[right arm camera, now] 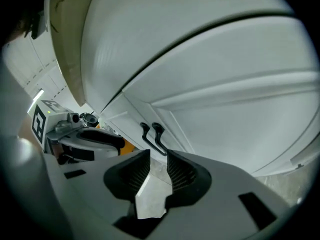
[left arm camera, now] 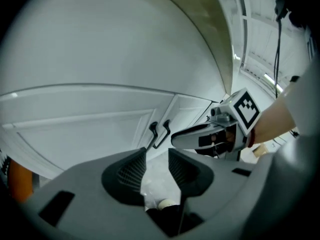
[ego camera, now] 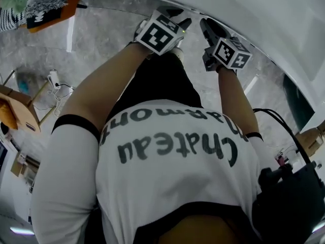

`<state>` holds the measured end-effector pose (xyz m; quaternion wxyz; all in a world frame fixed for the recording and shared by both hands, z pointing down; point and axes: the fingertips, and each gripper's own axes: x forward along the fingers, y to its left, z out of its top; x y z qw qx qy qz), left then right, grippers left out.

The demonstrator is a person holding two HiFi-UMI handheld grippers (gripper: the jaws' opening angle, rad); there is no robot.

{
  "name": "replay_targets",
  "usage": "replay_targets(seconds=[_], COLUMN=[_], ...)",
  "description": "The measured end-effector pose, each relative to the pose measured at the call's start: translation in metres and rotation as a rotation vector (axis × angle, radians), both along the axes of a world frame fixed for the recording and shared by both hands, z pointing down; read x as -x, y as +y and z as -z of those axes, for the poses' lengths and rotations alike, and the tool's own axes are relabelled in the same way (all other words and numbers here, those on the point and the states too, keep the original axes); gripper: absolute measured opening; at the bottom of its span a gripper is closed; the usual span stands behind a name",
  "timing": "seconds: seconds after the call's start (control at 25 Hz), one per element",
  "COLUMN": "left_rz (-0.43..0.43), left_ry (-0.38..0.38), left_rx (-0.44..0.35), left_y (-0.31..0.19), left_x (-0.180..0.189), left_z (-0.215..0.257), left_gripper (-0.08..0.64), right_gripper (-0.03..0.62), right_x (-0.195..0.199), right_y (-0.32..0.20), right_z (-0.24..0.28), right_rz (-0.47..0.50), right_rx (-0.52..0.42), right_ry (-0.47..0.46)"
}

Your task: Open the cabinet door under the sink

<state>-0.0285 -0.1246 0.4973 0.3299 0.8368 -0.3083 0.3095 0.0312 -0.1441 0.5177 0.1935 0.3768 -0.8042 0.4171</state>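
White panelled cabinet doors fill both gripper views, below a curved white counter edge. Two black handles stand side by side where the doors meet, just beyond my left gripper. Its jaws are open with nothing between them. My right gripper is also open and empty, with the same handles just past its tips. The two grippers are close together: the right gripper shows beside the left, and the left gripper beside the right. In the head view both grippers reach under the counter, which hides the doors.
The person's white shirt and arms fill most of the head view. The grey marbled floor lies below. Cardboard boxes, a cable and an orange object stand at the left. A black cable hangs at the right.
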Motion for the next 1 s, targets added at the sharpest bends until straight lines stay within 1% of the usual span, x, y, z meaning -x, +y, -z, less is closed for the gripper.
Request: replay_targets(seconds=[0.08, 0.16, 0.28, 0.4, 0.48, 0.6, 0.68, 0.84, 0.92, 1.0], left_rz=[-0.007, -0.006, -0.039, -0.077, -0.081, -0.089, -0.093, -0.094, -0.093, -0.113], left_ry=[-0.004, -0.001, -0.003, -0.023, -0.042, -0.066, -0.070, -0.049, -0.028, -0.018], left_rx=[-0.003, -0.010, -0.052, -0.091, -0.096, -0.081, -0.078, -0.115, -0.124, -0.135], left_y=[-0.005, -0.010, -0.019, -0.028, -0.033, -0.034, -0.035, -0.039, -0.039, -0.036], left_x=[-0.003, -0.008, -0.021, -0.029, -0.029, -0.029, -0.031, -0.035, -0.036, -0.037], left_z=[-0.011, -0.018, -0.024, -0.030, -0.036, -0.047, -0.051, -0.049, -0.047, -0.046], left_gripper=[0.118, 0.118, 0.118, 0.118, 0.118, 0.117, 0.106, 0.064, 0.063, 0.061], right_gripper=[0.097, 0.098, 0.098, 0.100, 0.100, 0.100, 0.098, 0.083, 0.081, 0.080], right_x=[0.003, 0.007, 0.009, 0.010, 0.010, 0.010, 0.010, 0.010, 0.009, 0.008], right_y=[-0.005, -0.009, -0.014, -0.018, -0.019, -0.018, -0.018, -0.019, -0.020, -0.019], right_z=[-0.003, -0.006, -0.007, -0.007, -0.008, -0.009, -0.009, -0.007, -0.006, -0.005], right_rz=[0.007, 0.035, 0.072, 0.091, 0.106, 0.125, 0.121, 0.092, 0.063, 0.040], right_rx=[-0.031, -0.059, -0.092, -0.122, -0.135, -0.144, -0.146, -0.156, -0.159, -0.163], right_ry=[0.008, 0.018, 0.018, 0.026, 0.033, 0.046, 0.055, 0.065, 0.058, 0.050])
